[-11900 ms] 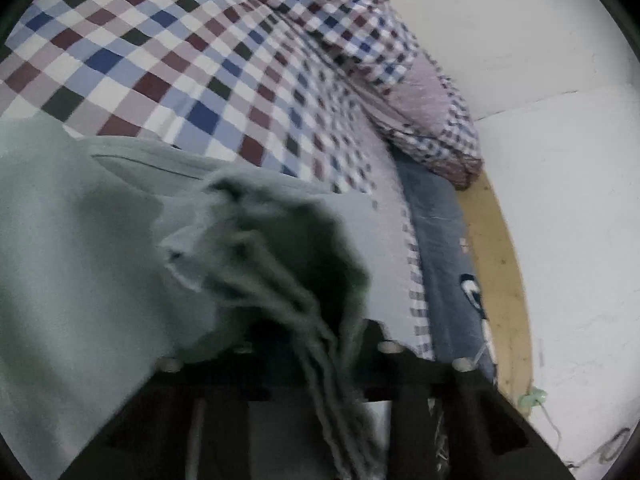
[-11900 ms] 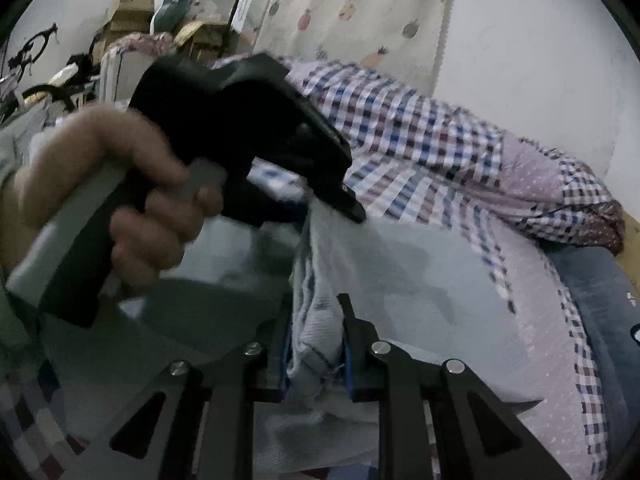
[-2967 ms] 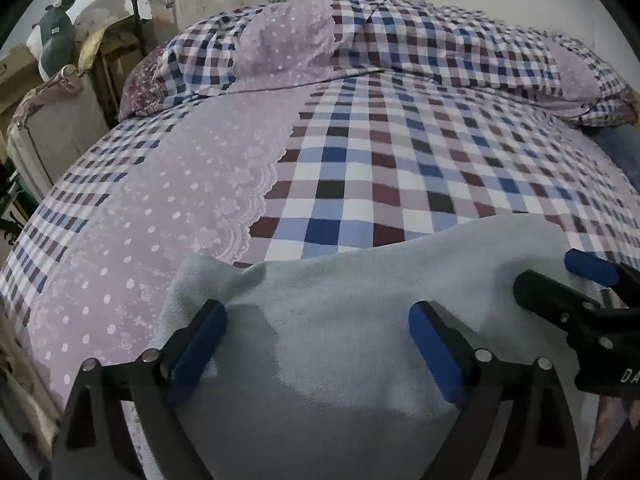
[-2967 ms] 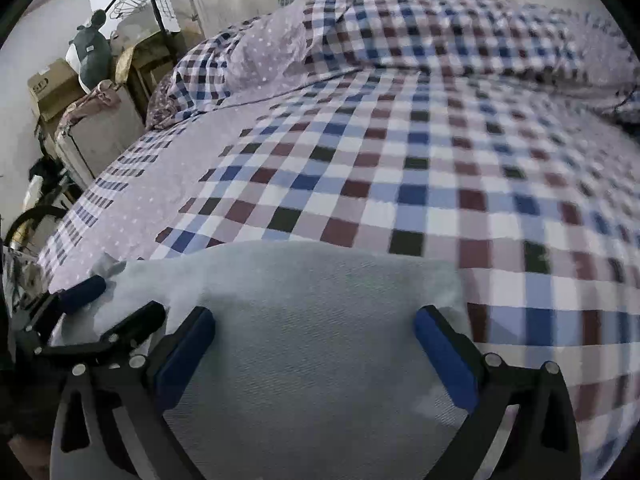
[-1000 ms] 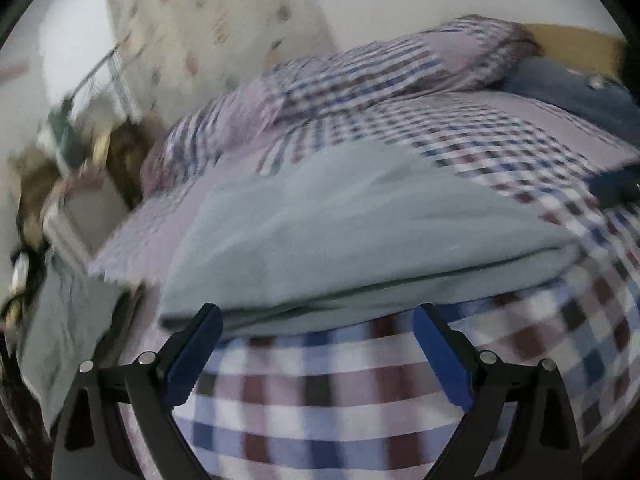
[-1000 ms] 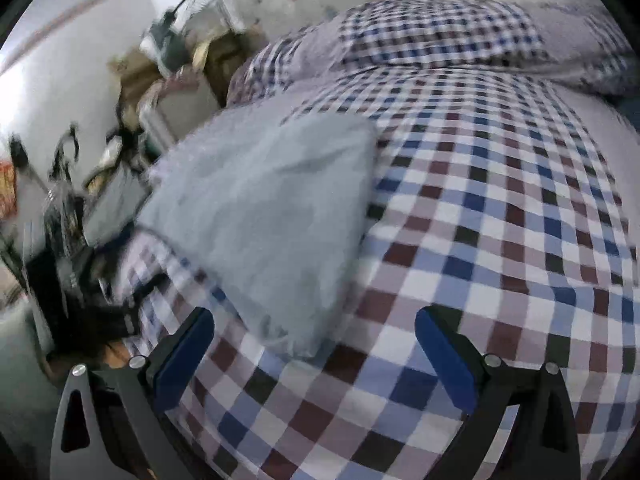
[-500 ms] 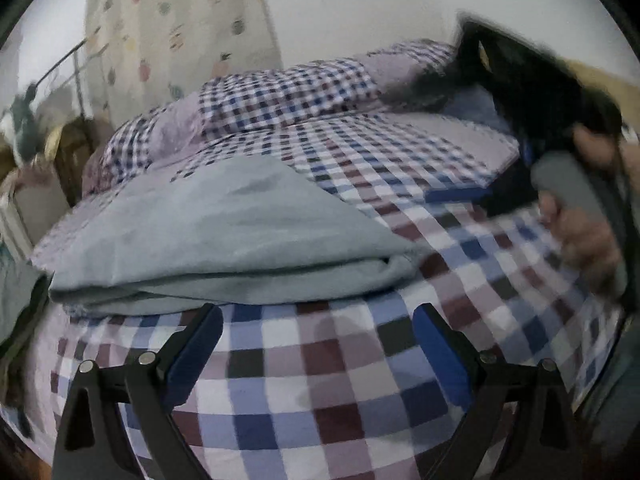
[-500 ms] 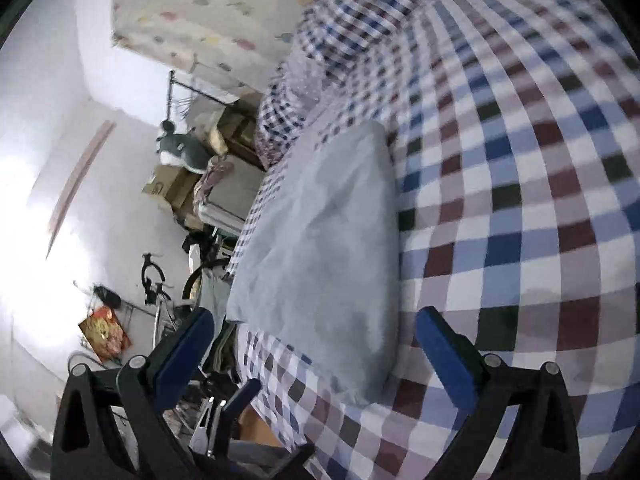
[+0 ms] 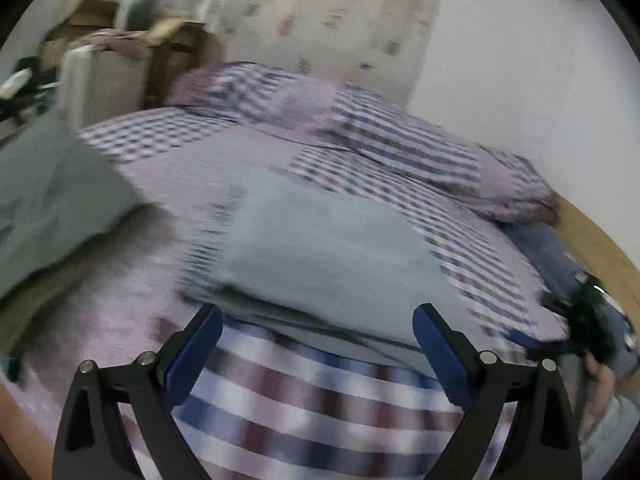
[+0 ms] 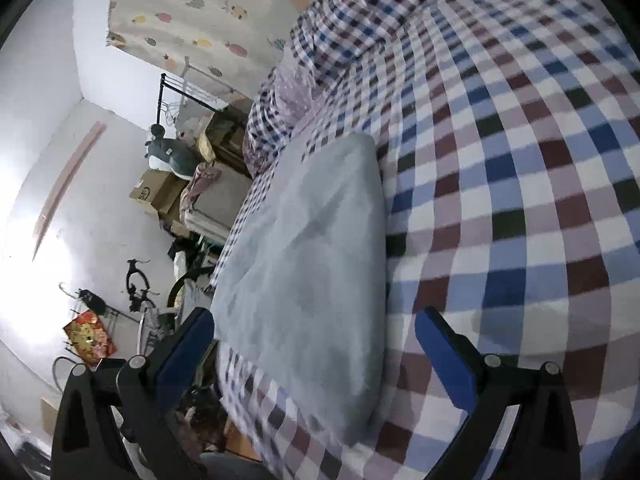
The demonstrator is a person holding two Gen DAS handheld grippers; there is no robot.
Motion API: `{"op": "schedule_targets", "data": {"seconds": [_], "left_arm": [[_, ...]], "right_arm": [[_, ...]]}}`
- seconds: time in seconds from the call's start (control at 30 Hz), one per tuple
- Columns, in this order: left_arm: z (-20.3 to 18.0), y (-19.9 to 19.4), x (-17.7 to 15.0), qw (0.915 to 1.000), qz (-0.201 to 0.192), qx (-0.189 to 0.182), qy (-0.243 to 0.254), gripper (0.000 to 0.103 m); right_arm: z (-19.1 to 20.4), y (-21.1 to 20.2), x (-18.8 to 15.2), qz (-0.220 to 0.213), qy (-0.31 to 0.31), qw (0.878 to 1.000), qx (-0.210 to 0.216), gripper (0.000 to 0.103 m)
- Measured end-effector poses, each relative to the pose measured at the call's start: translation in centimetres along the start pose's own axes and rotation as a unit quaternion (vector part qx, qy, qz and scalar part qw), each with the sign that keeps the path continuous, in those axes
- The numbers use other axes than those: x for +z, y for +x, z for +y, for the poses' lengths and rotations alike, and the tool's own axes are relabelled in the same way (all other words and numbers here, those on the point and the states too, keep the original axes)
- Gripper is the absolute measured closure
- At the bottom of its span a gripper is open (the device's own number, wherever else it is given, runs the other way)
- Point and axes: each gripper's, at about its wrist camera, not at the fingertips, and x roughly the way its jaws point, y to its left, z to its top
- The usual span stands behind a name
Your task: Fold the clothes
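Left wrist view: the left gripper point(image 9: 314, 354) hovers with its jaws spread wide and nothing between them, just short of the near edge of the folded grey garment point(image 9: 320, 248). The garment lies flat on the checked bedspread point(image 9: 304, 412) as a tidy rectangle, layered edges showing along its near side at about 6 o'clock of the bundle, so the fold looks finished and the open jaws suit a tool that has no need to grip. At 9 o'clock a second grey cloth point(image 9: 52, 200) lies crumpled at the bed's edge, probably the next piece to fold. At 3 o'clock a hand point(image 9: 596, 372) holds the other tool low over the bed. The view is motion-blurred.

Right wrist view: the right gripper point(image 10: 314, 354) is likewise spread apart and empty. The folded garment point(image 10: 308, 264) runs from 6 o'clock up toward 12 between the fingers, lying near the bed's side edge, where it is easy to reach. The bedspread point(image 10: 520, 200) fills the right half. At 9 o'clock, off the bed, stand cardboard boxes point(image 10: 154, 192) and a plush toy point(image 10: 168, 156).
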Motion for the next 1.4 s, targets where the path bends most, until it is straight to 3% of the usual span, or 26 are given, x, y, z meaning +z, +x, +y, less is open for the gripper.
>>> {"op": "schedule_targets", "data": {"seconds": [0.13, 0.4, 0.6, 0.77, 0.87, 1.03, 1.13, 1.3, 1.4], "left_arm": [[3.2, 1.3, 0.9, 0.9991, -0.003, 0.013, -0.039, 0.005], [4.9, 3.5, 0.5, 0.9954, 0.041, 0.038, -0.079, 0.005], [5.6, 5.4, 0.0, 0.9893, 0.074, -0.009, -0.125, 0.005], [7.0, 8.7, 0.1, 0.9692, 0.114, -0.063, -0.209, 0.005], [7.1, 9.5, 0.4, 0.9641, 0.113, -0.077, -0.228, 0.002], [8.1, 9.7, 1.2, 0.9427, 0.104, -0.115, -0.295, 0.001], [9.0, 9.3, 1.5, 0.9263, 0.096, -0.157, -0.329, 0.001], [9.7, 9.1, 2.0, 0.9117, 0.099, -0.203, -0.343, 0.001], [9.8, 8.8, 2.6, 0.9018, 0.094, -0.232, -0.352, 0.001]], "right_arm": [[0.6, 1.1, -0.5, 0.012, -0.015, 1.000, 0.007, 0.000], [0.6, 3.3, -1.8, 0.034, -0.053, 0.998, -0.022, 0.000], [0.9, 3.6, -2.1, 0.034, -0.067, 0.997, -0.033, 0.000], [3.0, 4.2, -2.9, 0.047, -0.124, 0.989, -0.067, 0.000], [6.4, 4.6, -4.7, 0.037, -0.217, 0.969, -0.111, 0.000], [11.9, 6.0, -8.6, 0.004, -0.347, 0.920, -0.183, 0.000], [14.5, 8.6, -10.6, -0.003, -0.393, 0.897, -0.204, 0.000], [17.8, 14.7, -14.2, 0.006, -0.475, 0.851, -0.226, 0.000], [19.0, 17.7, -15.3, -0.005, -0.503, 0.830, -0.241, 0.000]]}}
